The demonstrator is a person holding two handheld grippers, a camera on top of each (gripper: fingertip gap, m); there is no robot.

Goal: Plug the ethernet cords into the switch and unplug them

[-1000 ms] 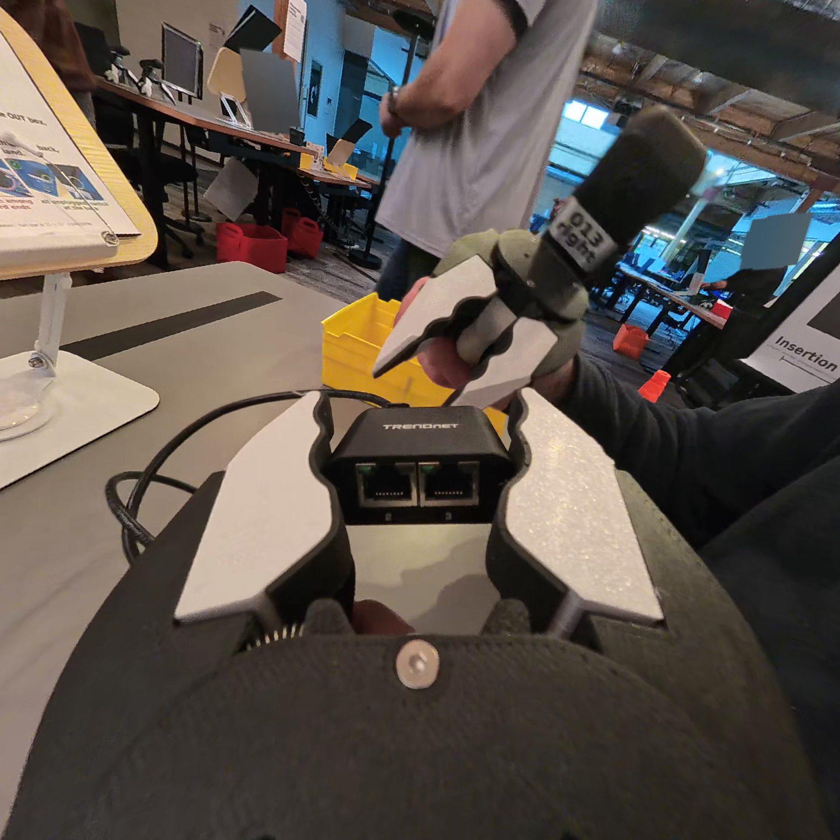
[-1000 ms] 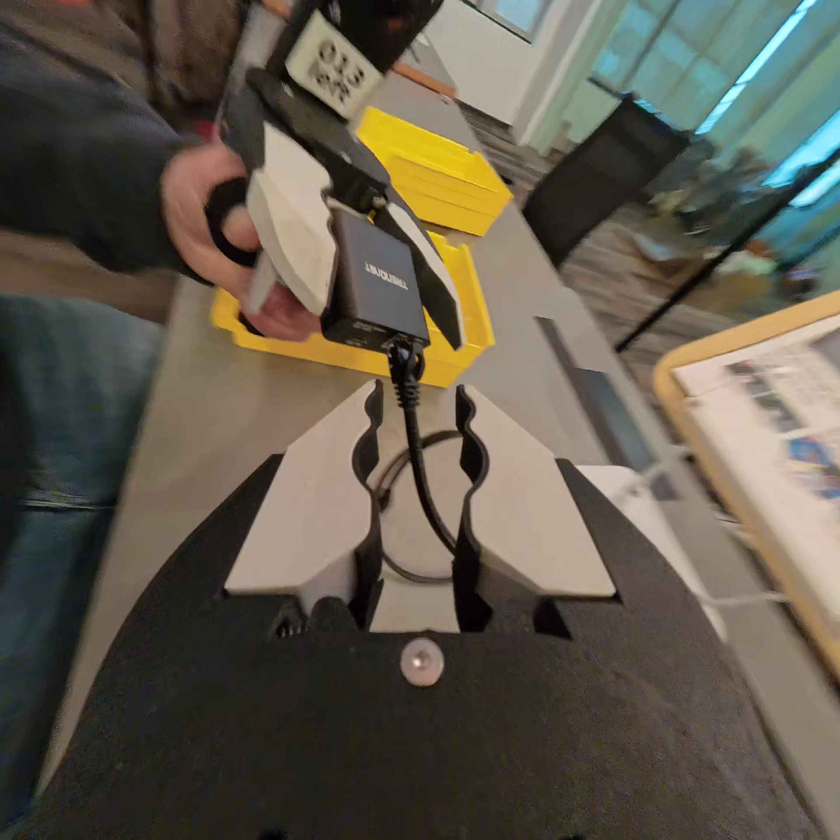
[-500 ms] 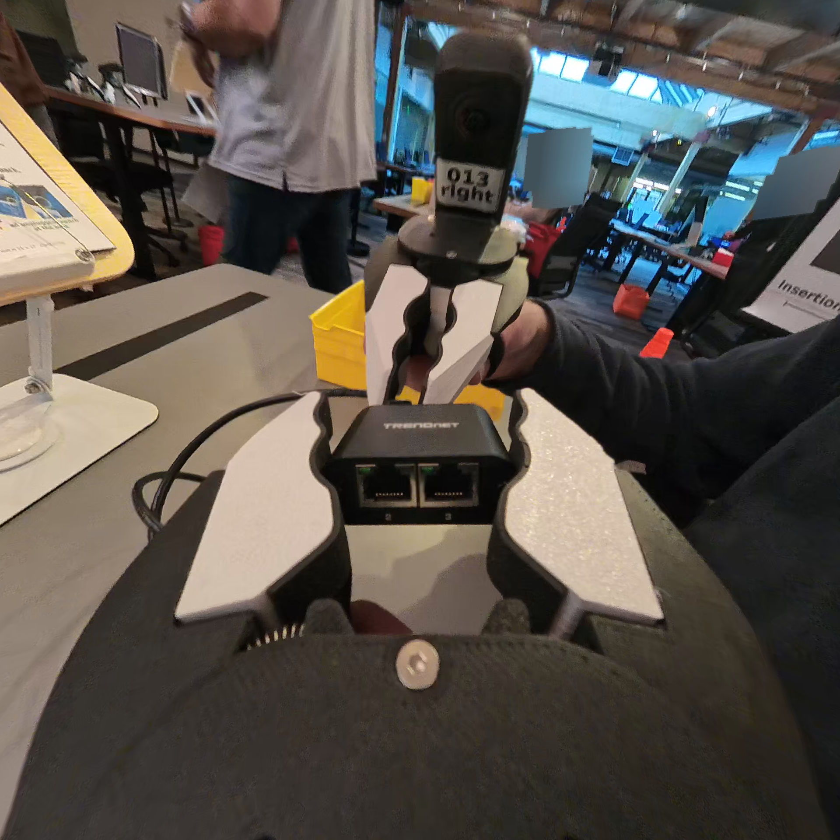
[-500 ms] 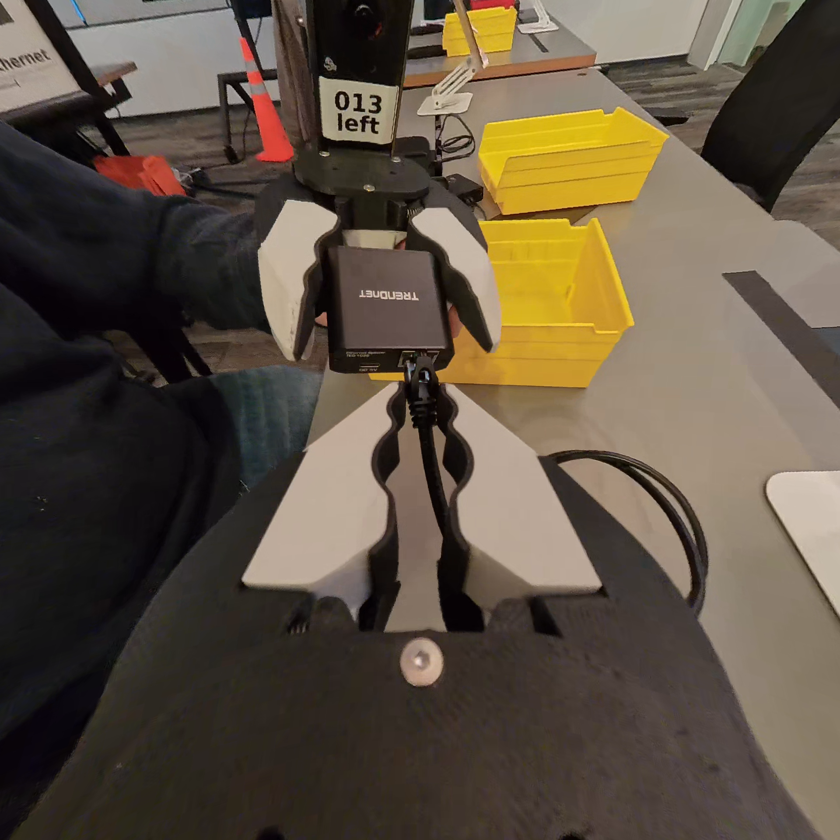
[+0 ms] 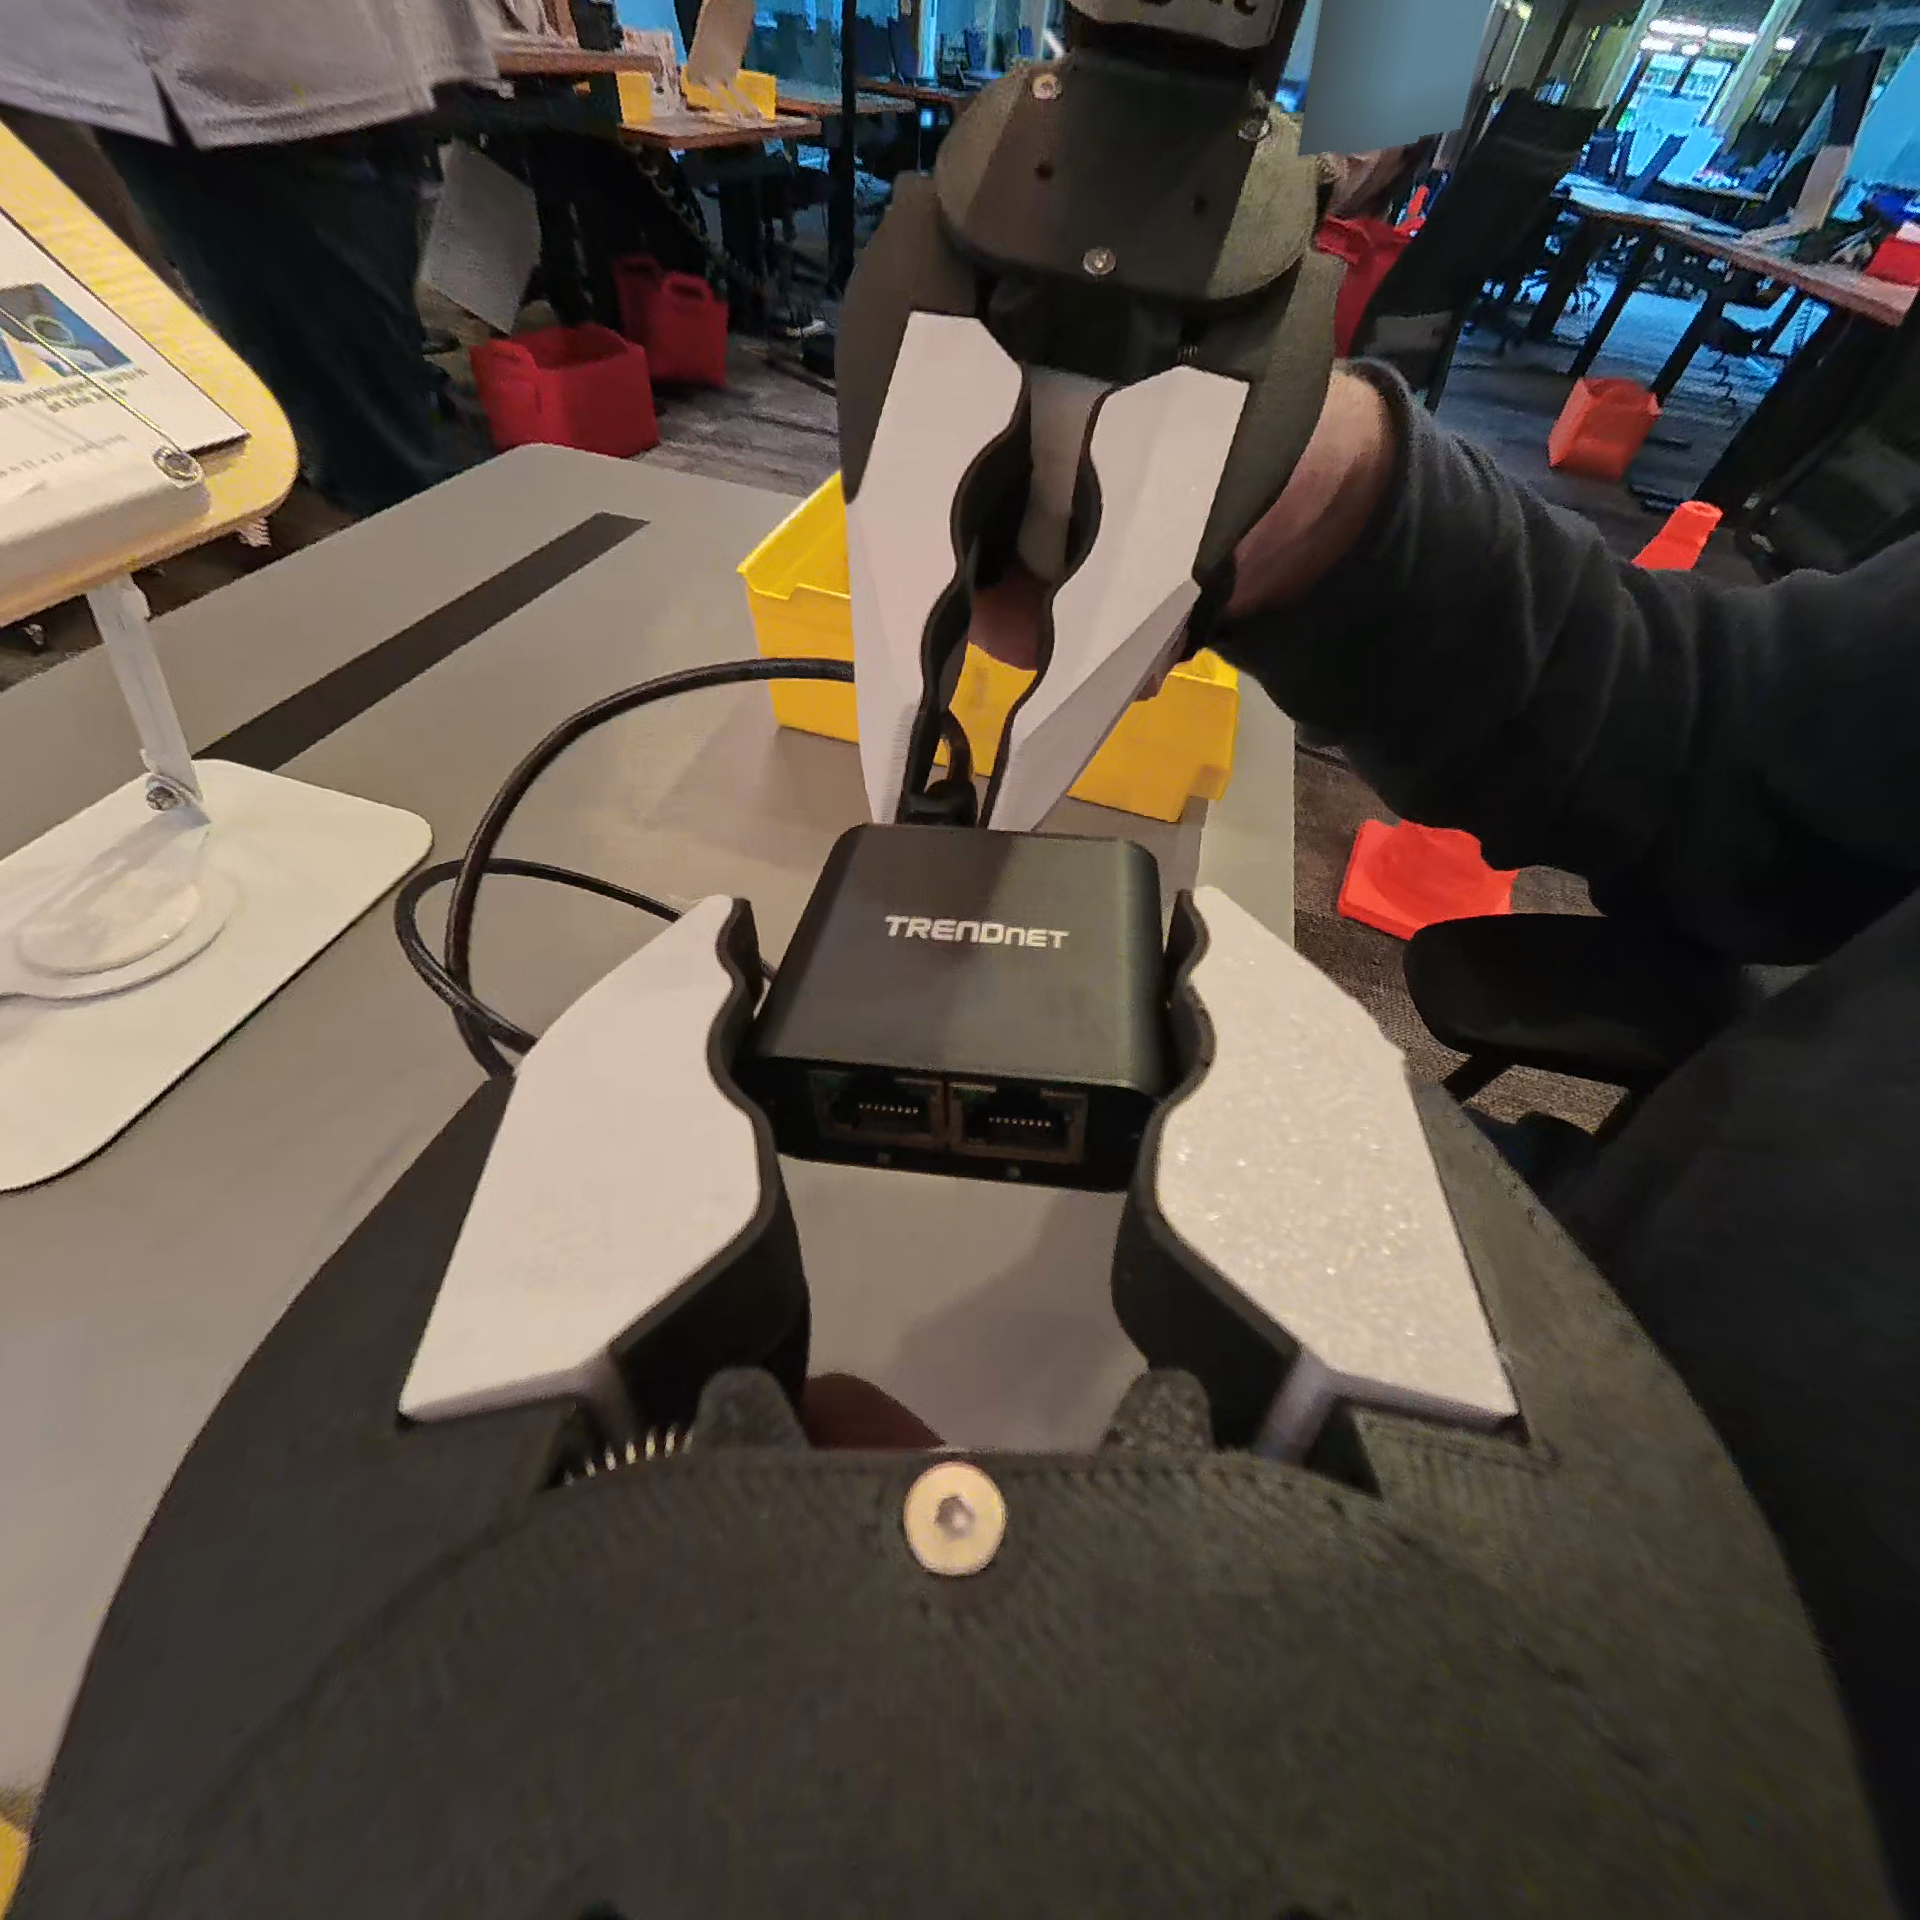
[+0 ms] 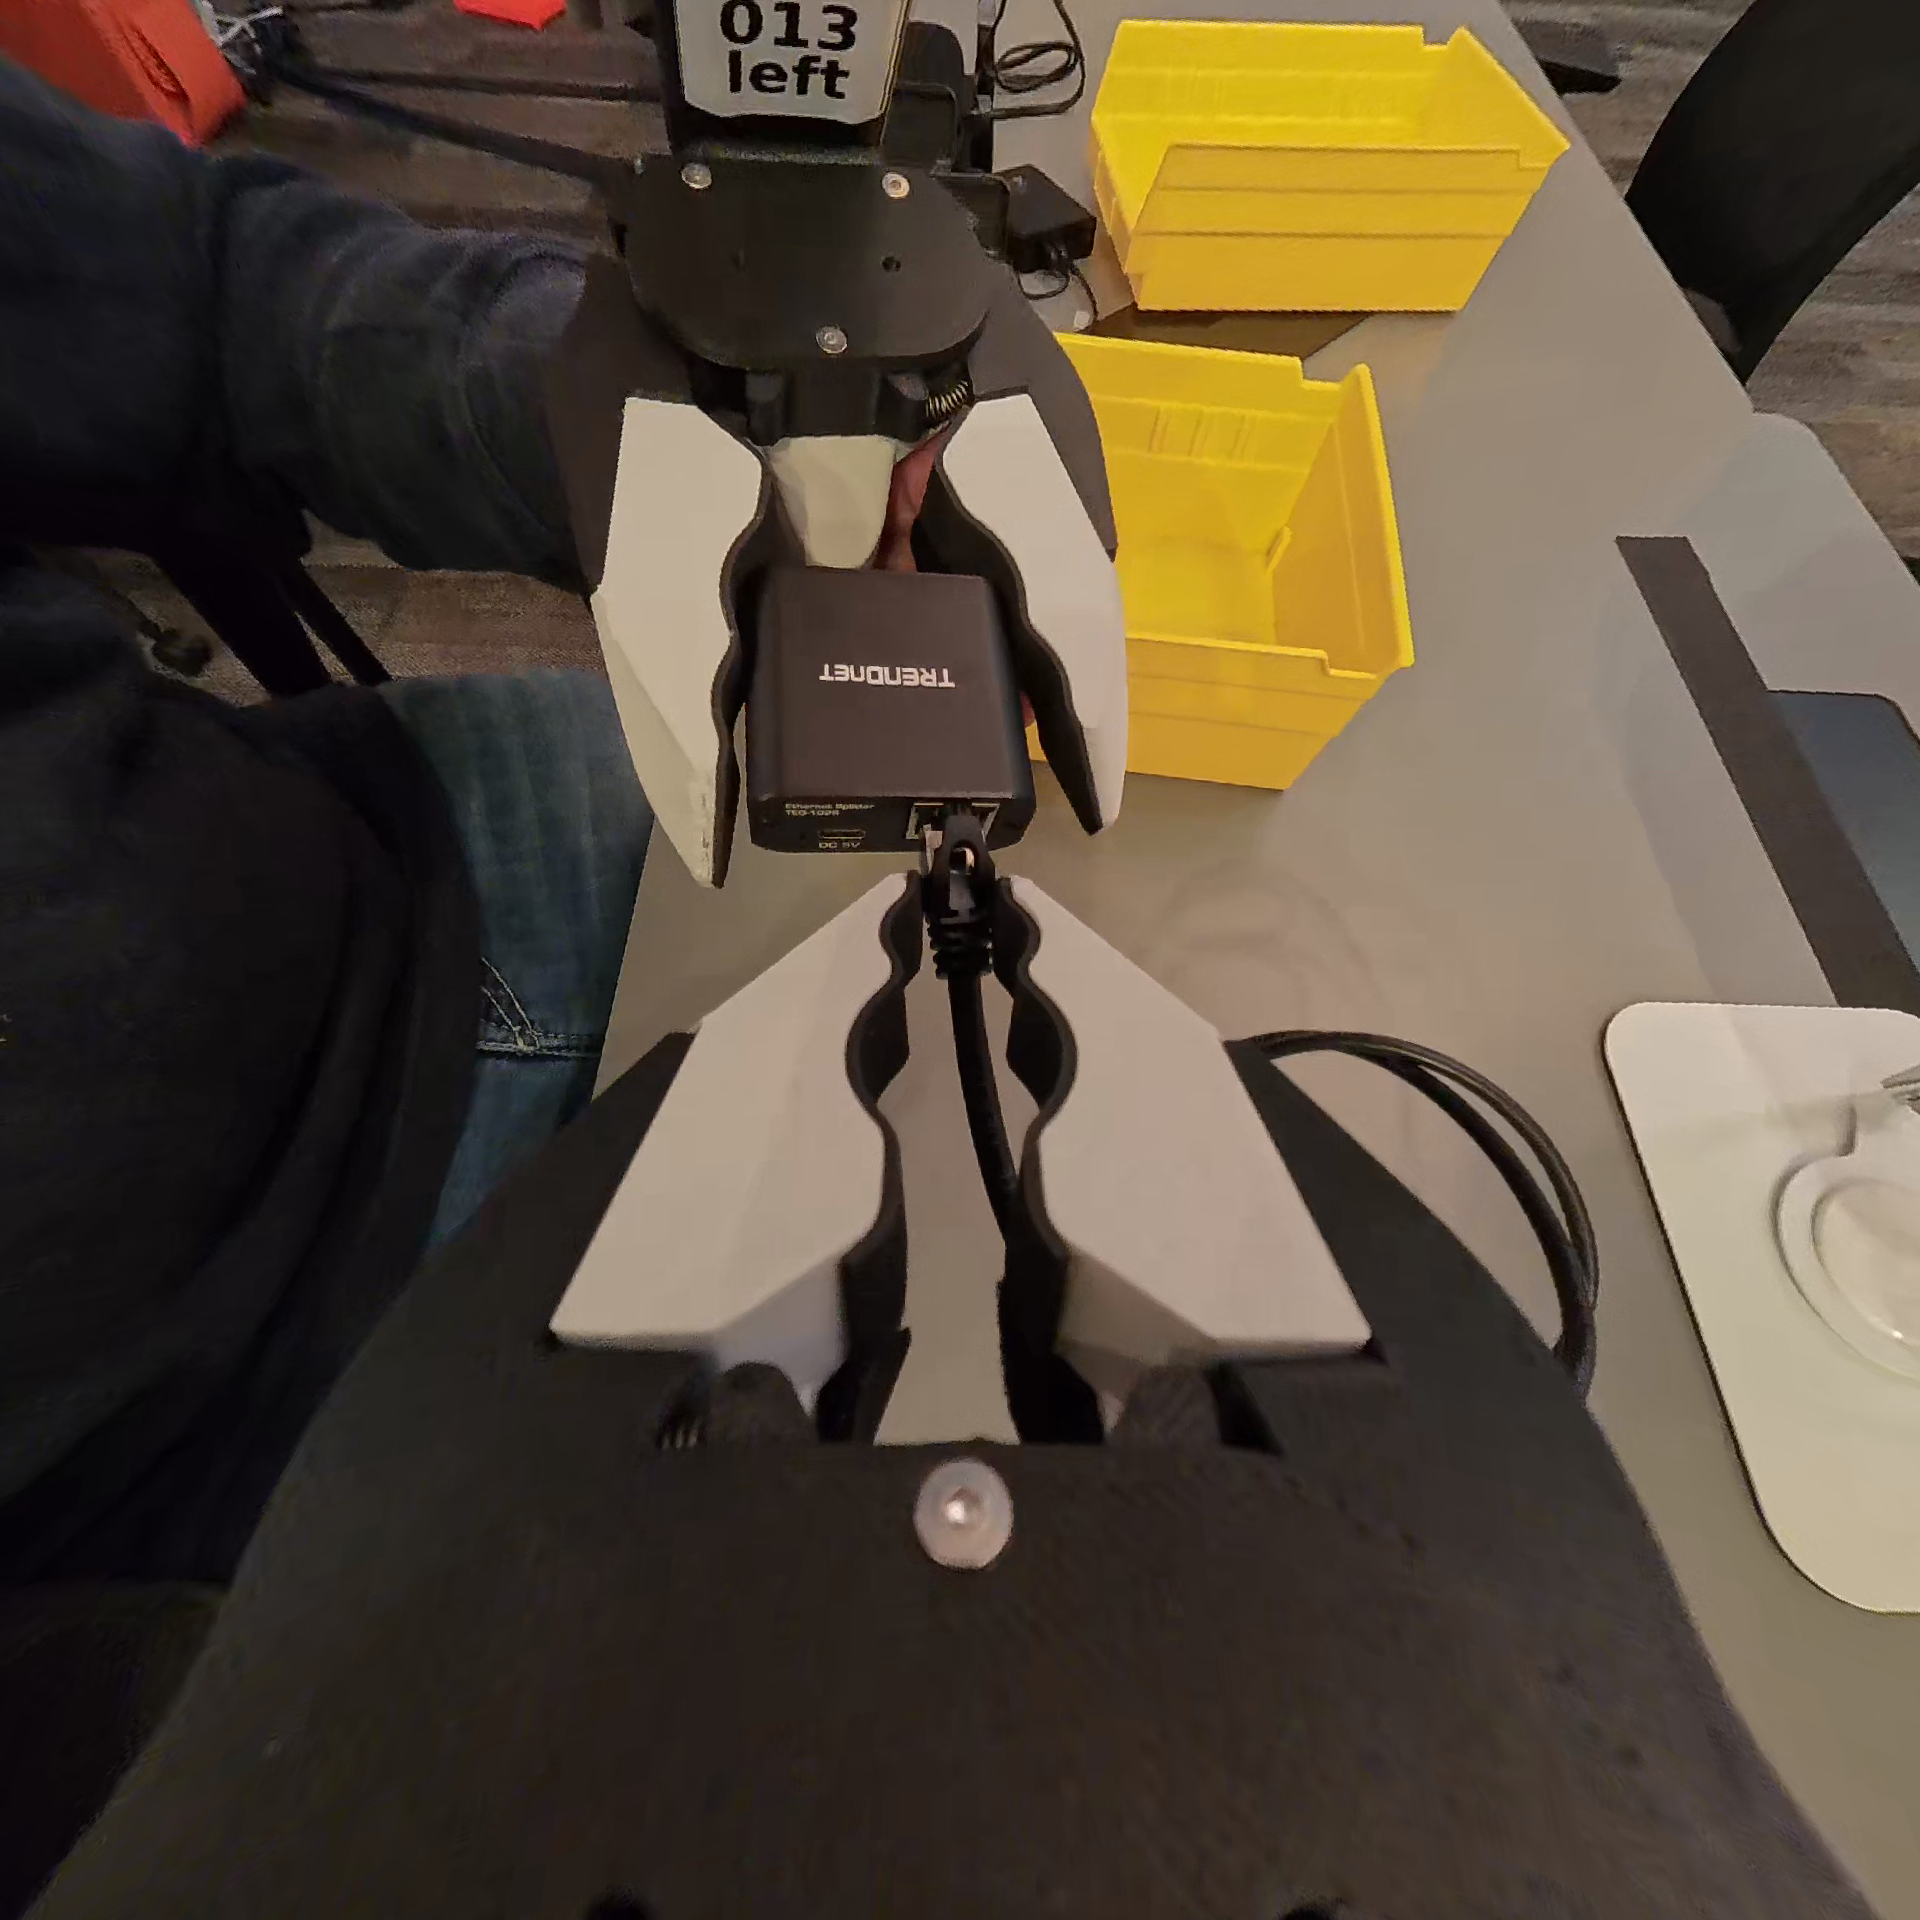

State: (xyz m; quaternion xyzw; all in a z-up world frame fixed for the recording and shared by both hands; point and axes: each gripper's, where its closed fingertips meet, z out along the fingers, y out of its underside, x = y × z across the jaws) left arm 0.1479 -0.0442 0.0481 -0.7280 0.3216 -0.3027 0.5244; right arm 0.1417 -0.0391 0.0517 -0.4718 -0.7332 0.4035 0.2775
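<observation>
A small black switch (image 5: 966, 997) is clamped between the two white fingers of my left gripper (image 5: 961, 914) above the grey table's edge. Two empty ports face the left wrist camera. A black ethernet cord (image 5: 488, 831) loops over the table to the switch's far side. My right gripper (image 6: 961, 899) is shut on the cord's plug boot (image 6: 961, 914), and the plug tip sits at a port in the switch (image 6: 883, 686). In the left wrist view the right gripper (image 5: 951, 805) points down at the switch's back. In the right wrist view the left gripper (image 6: 899, 831) faces me.
A yellow bin (image 6: 1247, 582) stands just beyond the switch, another yellow bin (image 6: 1309, 156) behind it. A white stand base (image 5: 156, 935) with a tilted sign board (image 5: 94, 395) is at the left. Red bins and orange cones are on the floor. A person stands at the back. The grippers are tip to tip, or close to it.
My right gripper swung in from the side, lined up behind the switch and closed from open onto the cord's plug boot. The left gripper kept its hold and tipped the switch's top into view.
</observation>
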